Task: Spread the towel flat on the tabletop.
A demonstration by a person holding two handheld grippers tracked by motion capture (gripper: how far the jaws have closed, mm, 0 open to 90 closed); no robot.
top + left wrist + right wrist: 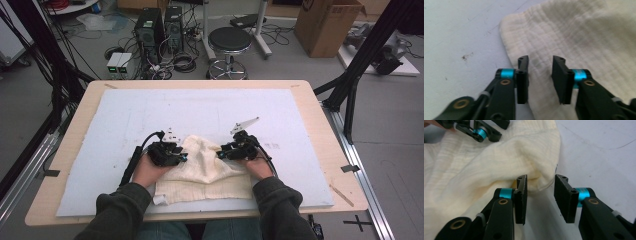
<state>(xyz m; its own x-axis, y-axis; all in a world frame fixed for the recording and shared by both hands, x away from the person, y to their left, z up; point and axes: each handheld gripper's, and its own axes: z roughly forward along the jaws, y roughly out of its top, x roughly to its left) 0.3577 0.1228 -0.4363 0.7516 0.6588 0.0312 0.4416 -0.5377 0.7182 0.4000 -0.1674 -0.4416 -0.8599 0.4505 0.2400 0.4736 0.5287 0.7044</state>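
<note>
Both grippers sit at the cream cloth point(205, 167), which serves as the landmark. On the cloth's left edge, the left gripper point(181, 157) has its jaws parted with nothing pinched; in the left gripper view point(540, 75) the pads stand apart above the woven fabric, close to its rounded corner. At the cloth's right edge, the right gripper point(222, 152) is likewise parted; in the right gripper view point(540, 195) a fold of the cloth's hem lies just past the gap, not clamped. The cloth lies on the white foam board point(125, 120), near the person's edge of it. It is crumpled, its wider hem toward the person and its bunched, narrower end pointing away, between the two grippers.
</note>
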